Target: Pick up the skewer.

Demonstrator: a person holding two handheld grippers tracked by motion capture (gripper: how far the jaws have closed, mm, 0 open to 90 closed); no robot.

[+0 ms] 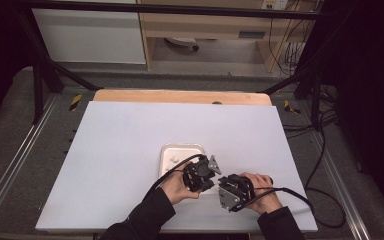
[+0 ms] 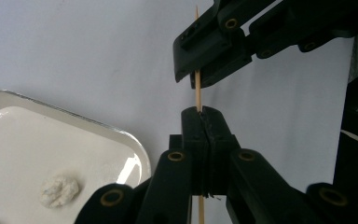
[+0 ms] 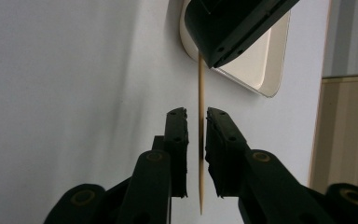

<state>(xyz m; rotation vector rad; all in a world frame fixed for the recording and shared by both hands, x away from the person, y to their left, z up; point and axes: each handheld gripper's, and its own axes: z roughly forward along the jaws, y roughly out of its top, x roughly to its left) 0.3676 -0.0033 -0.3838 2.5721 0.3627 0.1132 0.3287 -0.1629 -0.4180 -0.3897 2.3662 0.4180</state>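
A thin pale wooden skewer (image 2: 197,91) is clamped between the closed jaws of the left gripper (image 2: 201,122) above the white table (image 1: 130,145). The right gripper (image 3: 196,122), jaws slightly apart, straddles it beside a shallow white tray (image 2: 121,140).

Wooden shelf unit (image 1: 205,25) behind table; grey floor (image 1: 10,145); dim light.
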